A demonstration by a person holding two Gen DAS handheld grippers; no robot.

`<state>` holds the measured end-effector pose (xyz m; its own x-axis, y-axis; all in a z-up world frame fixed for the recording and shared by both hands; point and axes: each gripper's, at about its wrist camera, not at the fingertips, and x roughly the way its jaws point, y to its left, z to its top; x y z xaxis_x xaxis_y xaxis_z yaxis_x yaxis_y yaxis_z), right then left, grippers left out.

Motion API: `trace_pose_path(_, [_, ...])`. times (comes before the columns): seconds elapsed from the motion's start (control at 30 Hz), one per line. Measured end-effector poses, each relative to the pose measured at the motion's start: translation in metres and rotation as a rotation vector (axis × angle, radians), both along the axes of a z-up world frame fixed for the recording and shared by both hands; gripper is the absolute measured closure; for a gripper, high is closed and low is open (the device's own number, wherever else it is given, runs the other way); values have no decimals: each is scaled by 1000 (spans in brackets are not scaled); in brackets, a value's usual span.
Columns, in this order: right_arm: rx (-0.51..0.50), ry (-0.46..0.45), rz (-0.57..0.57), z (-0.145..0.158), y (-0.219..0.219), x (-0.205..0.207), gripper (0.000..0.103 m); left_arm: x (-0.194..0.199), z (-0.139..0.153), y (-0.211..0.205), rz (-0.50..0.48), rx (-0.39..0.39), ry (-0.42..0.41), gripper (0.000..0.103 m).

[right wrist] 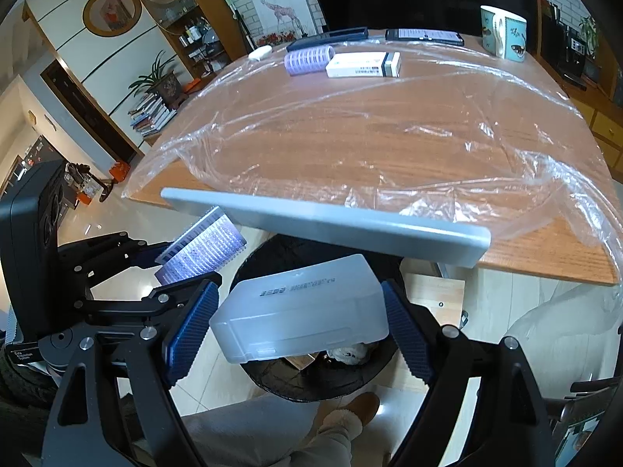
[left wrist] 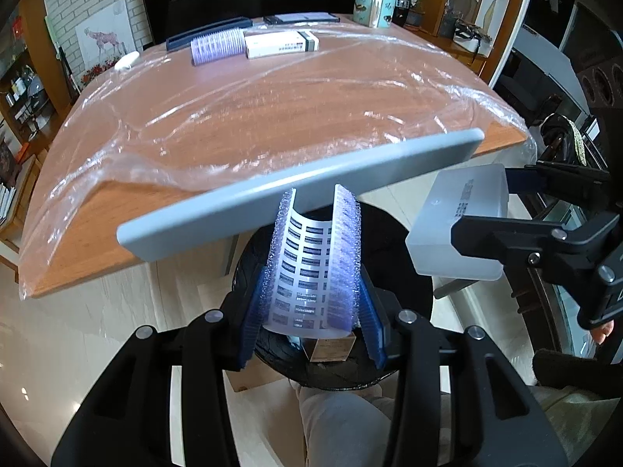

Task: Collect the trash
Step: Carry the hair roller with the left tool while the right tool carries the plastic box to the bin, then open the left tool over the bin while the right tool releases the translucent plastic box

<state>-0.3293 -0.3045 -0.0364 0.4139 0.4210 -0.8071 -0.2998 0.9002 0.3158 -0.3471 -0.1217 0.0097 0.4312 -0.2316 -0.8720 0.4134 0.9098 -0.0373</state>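
While the left gripper [left wrist: 311, 311] clenched a purple hair roller [left wrist: 317, 268] and the right gripper [right wrist: 300, 319] a translucent plastic box [right wrist: 300, 307], both hung above the black bin [right wrist: 272, 373] at 6 o'clock, seemingly awaiting release.

Glossy crinkled plastic film [left wrist: 272, 116] covers the wooden table [left wrist: 97, 241]; the box [right wrist: 300, 311] is frosted plastic.

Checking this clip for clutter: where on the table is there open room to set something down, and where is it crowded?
The wide middle of the table, under the plastic sheet, is open from the grey board to the far row. That far edge is crowded: hair roller, white box, mug.
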Motion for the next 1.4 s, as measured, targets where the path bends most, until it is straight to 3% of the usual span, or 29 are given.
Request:
trace_pose_path(0.8, [-56,98,-7,-49,-1,10,20,5,-56,-7,-1,82,109,58])
trace_pose_path(1.4, [-98,126,3,-72,12,17,20,15,-84,-20,-6,147,138,58])
